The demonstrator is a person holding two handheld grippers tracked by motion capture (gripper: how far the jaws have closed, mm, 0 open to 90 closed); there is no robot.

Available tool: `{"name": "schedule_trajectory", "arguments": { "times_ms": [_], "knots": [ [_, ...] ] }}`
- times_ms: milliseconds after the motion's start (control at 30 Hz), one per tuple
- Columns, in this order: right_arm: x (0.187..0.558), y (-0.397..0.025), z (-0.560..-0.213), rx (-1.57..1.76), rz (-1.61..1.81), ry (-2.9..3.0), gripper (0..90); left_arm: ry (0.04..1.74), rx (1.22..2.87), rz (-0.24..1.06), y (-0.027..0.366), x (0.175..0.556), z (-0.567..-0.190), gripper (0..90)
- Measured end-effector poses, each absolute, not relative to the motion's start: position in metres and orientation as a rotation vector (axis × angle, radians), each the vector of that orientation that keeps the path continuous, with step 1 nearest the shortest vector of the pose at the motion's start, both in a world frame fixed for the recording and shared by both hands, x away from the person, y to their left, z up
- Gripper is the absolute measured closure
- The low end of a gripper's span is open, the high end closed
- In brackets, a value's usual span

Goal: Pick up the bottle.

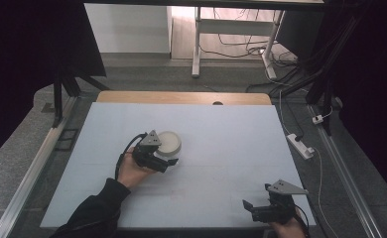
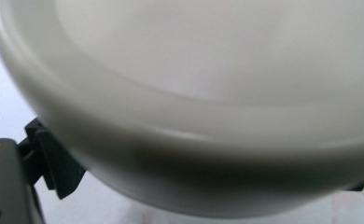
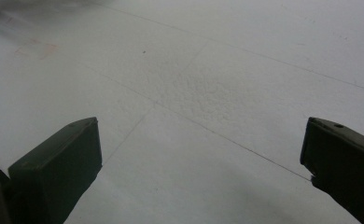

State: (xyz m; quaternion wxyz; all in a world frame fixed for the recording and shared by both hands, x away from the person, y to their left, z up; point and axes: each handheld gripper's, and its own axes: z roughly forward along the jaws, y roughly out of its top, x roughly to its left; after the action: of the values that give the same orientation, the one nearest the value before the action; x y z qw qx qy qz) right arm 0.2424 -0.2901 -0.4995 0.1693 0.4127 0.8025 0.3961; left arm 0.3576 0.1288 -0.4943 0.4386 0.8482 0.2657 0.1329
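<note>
Grey floor, trailing cables and a white desk frame lie beyond the table (image 1: 221,148), whose white top fills the middle of the high view. On its left half sits a white bowl (image 1: 168,142), round and shallow, and the left gripper (image 1: 169,162), held in a hand in a dark sleeve, lies right against the bowl's near side; whether its jaws press the rim cannot be told from up here. At the near right corner the right gripper (image 1: 247,205) hovers over bare tabletop, well apart from the bowl, with a grey three-cornered plate on top. From the left gripper view, the bowl (image 2: 194,107) looms very close, its thick rounded rim curving across the picture; one black jaw shows at the lower left just beside the bowl's underside and a sliver of the other at the far right edge, so the jaws stand wide on either side of the bowl, though contact is not clear. From the right gripper view, the right gripper (image 3: 201,154) has its two black jaws spread far apart, holding nothing, with textured white table surface (image 3: 203,93) between them.
</note>
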Motion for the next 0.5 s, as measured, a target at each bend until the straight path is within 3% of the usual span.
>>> {"name": "schedule_trajectory", "arguments": {
  "times_ms": [500],
  "knots": [
    [0.242, -0.29, -0.499, 1.167, 1.129, 2.281, 0.0, 0.571, 2.099, 0.272, 0.106, 0.34, -0.473, 7.4]
  ]
}}
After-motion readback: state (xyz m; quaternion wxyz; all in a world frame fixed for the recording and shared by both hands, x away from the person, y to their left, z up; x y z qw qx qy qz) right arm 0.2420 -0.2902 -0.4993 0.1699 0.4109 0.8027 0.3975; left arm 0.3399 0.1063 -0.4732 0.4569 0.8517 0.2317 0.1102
